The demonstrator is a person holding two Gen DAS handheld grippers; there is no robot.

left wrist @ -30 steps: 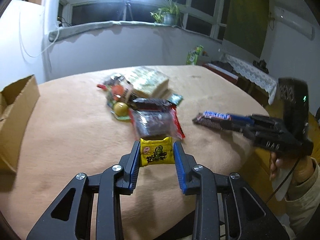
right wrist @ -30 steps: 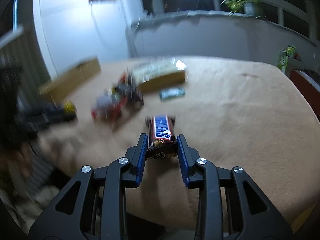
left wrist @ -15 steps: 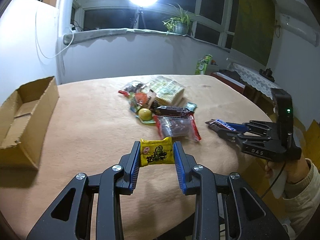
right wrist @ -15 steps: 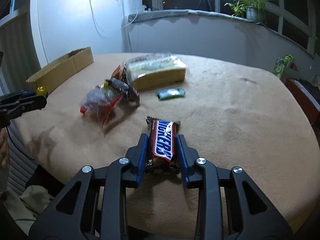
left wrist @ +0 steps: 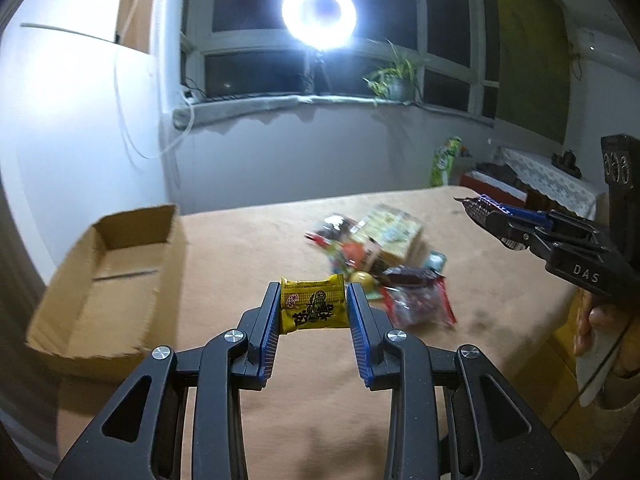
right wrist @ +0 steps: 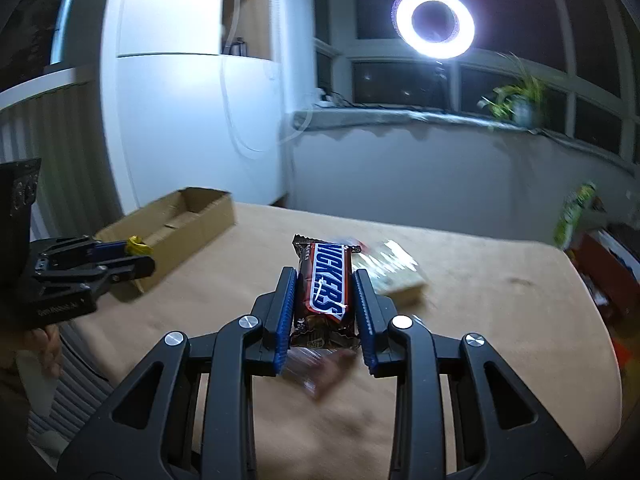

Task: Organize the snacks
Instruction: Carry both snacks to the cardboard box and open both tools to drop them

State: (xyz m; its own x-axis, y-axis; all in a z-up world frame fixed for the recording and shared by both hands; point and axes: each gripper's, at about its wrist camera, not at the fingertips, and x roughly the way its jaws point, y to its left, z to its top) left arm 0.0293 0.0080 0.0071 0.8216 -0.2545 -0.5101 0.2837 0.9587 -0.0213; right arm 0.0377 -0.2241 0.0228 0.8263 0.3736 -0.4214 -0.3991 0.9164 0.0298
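Note:
My left gripper (left wrist: 314,292) is shut on a yellow snack packet (left wrist: 313,309) and holds it above the tan table (left wrist: 240,248). My right gripper (right wrist: 323,280) is shut on a Snickers bar (right wrist: 326,288), also lifted above the table. An open cardboard box (left wrist: 108,276) lies at the left of the table; it also shows in the right wrist view (right wrist: 176,232). A pile of snacks (left wrist: 380,256) lies at the table's middle. The right gripper shows in the left wrist view (left wrist: 500,224), and the left gripper in the right wrist view (right wrist: 136,258).
A large pale biscuit pack (right wrist: 394,272) lies behind the Snickers bar. A red-edged clear bag (left wrist: 420,306) lies at the near side of the pile. A ring light (left wrist: 319,16) and a potted plant (left wrist: 394,80) stand at the window. A green bag (left wrist: 444,160) stands beyond the table.
Both grippers have risen and tilted up with their snacks. The box has come closer and more central in both views. The pile now lies lower and to the right.

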